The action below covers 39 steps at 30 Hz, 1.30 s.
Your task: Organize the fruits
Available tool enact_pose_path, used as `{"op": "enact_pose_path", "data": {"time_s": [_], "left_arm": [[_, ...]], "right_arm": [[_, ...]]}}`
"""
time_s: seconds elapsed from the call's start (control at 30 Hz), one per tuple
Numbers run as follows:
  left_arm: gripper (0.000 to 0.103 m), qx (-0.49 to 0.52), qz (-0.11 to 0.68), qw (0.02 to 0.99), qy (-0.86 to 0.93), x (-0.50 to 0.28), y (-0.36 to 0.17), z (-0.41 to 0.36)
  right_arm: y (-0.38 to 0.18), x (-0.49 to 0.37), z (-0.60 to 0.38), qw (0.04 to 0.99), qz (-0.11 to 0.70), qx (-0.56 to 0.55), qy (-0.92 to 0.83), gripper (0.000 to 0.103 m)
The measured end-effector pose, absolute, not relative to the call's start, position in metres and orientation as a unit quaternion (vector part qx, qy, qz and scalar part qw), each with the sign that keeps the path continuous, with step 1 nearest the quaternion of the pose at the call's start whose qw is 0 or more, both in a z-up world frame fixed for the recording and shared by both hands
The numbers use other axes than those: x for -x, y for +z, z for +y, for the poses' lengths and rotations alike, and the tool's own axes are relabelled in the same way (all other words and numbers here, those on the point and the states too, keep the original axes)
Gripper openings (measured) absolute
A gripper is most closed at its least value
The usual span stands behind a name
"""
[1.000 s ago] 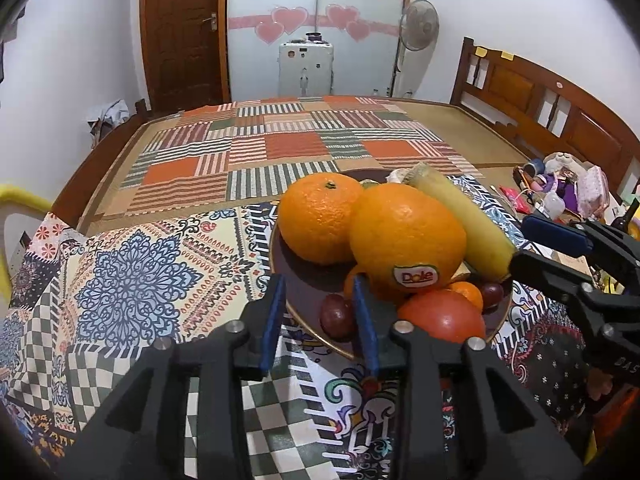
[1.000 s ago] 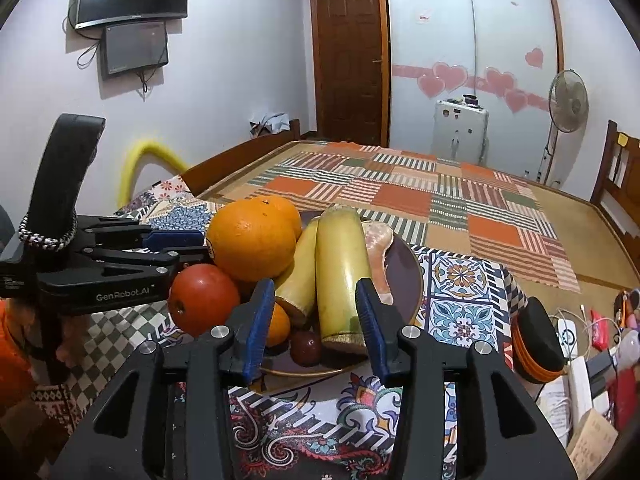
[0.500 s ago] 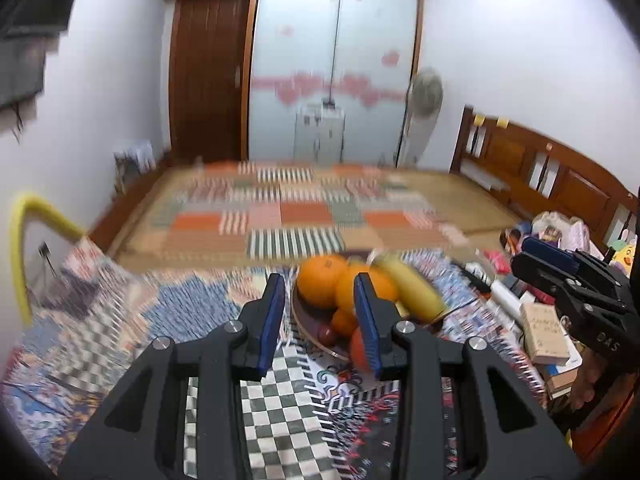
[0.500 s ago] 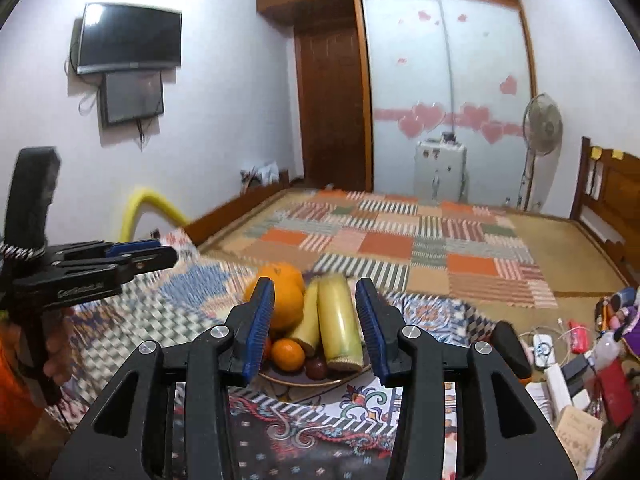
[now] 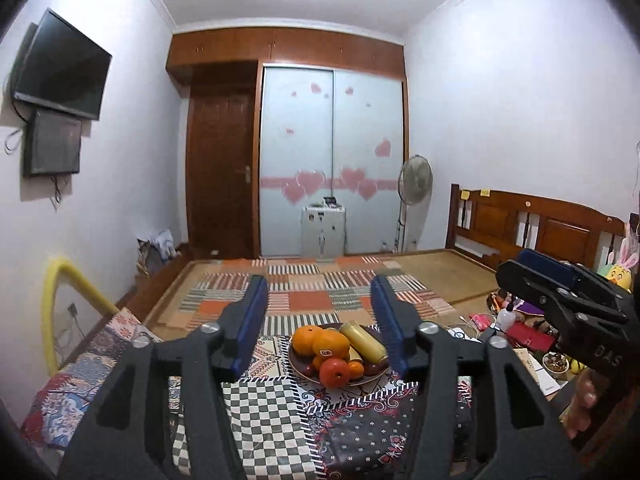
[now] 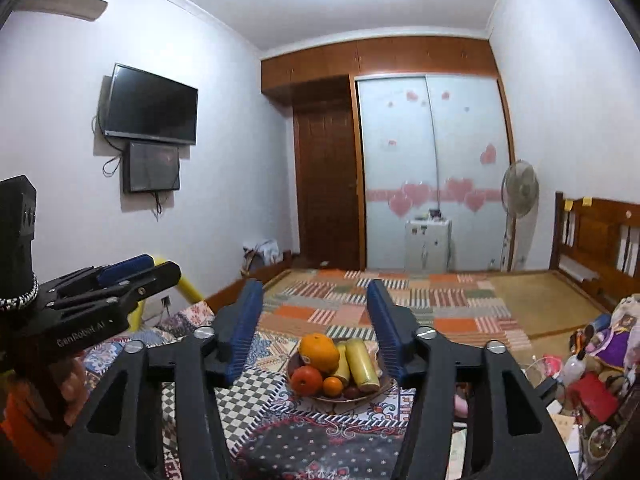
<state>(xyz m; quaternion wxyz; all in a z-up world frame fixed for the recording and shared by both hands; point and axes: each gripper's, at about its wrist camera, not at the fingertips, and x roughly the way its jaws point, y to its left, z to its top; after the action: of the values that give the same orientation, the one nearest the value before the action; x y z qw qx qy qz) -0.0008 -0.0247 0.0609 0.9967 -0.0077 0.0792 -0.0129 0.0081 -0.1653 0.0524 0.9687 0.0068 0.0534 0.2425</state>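
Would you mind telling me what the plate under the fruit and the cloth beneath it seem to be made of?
The plate looks like dark brown glazed ceramic or glass: its rim catches a faint sheen, though plastic cannot be ruled out. The cloth appears to be printed woven fabric with a matte finish; it shows patchwork and checkered patterns and drapes softly over the edge.

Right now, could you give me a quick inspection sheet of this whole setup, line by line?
Surface: patchwork cloth, checked and floral.
Job's things: plate holding oranges, a red fruit, yellow-green fruits and small dark fruits.
Clutter: bottle, red packet and papers at right.
Grippers: left gripper and right gripper both open, holding nothing, back from the plate.
Cables: white cable beside the clutter; wires under the TV.
Surroundings: bed mat, wardrobe, door, standing fan.
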Motion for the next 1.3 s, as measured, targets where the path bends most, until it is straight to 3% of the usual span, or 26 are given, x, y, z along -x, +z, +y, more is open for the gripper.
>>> {"op": "enact_pose_path", "data": {"time_s": [0.13,0.2,0.33,0.4,0.53,0.8,1.3], "left_arm": [[0.062,0.016,0.075,0.997,-0.018,0.017,0.061,-0.026],[0.071,0.019,0.072,0.997,-0.018,0.024,0.06,-0.026],[0.076,0.008,0.064,0.998,-0.009,0.034,0.06,-0.03],[0.087,0.006,0.061,0.998,-0.007,0.039,0.059,-0.031],[0.094,-0.001,0.052,0.999,-0.003,0.047,0.059,-0.034],[0.102,-0.009,0.048,0.999,0.001,0.051,0.058,-0.037],[0.103,0.002,0.052,0.999,-0.001,0.049,0.057,-0.031]], "right_arm": [[0.053,0.004,-0.163,0.971,0.047,-0.006,0.233,0.062],[0.052,0.007,-0.164,0.974,0.041,-0.006,0.222,0.07],[0.052,0.01,-0.164,0.977,0.037,-0.01,0.209,0.084],[0.052,0.014,-0.166,0.978,0.036,-0.012,0.204,0.087],[0.048,0.019,-0.168,0.98,0.034,-0.014,0.194,0.099],[0.044,0.028,-0.17,0.982,0.03,-0.015,0.188,0.103],[0.044,0.029,-0.173,0.982,0.032,-0.015,0.187,0.103]]}}
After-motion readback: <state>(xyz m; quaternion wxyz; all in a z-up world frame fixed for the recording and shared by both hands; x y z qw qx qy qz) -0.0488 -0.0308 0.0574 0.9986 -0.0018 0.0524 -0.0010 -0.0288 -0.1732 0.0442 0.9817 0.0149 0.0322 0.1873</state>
